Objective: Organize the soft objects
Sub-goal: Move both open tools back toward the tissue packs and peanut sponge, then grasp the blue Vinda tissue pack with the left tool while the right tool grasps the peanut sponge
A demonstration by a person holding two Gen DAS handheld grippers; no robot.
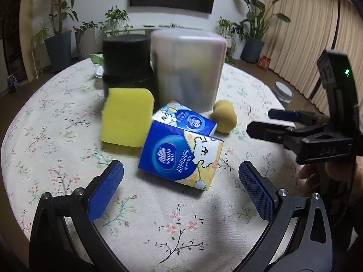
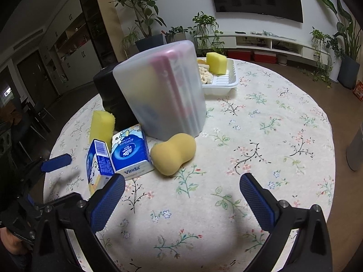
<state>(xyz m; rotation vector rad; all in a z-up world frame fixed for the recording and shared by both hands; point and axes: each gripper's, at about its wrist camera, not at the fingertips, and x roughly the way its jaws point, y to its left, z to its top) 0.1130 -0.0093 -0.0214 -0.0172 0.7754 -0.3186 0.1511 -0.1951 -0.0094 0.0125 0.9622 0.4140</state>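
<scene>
Two blue Vinda tissue packs lie on the floral tablecloth: the near one (image 1: 181, 158) (image 2: 98, 163) and the far one (image 1: 188, 120) (image 2: 131, 151). A yellow sponge (image 1: 127, 117) (image 2: 102, 124) leans to their left. A tan peanut-shaped sponge (image 1: 224, 116) (image 2: 173, 154) lies to their right. My left gripper (image 1: 181, 181) is open and empty, just short of the near pack. My right gripper (image 2: 181, 195) is open and empty, near the peanut sponge; it also shows in the left wrist view (image 1: 270, 120).
A frosted plastic container (image 1: 188, 68) (image 2: 163, 90) and a black cylinder (image 1: 126, 61) (image 2: 111, 99) stand behind the soft things. A white tray (image 2: 224, 83) at the far side holds another yellow sponge (image 2: 216, 63) and pale items.
</scene>
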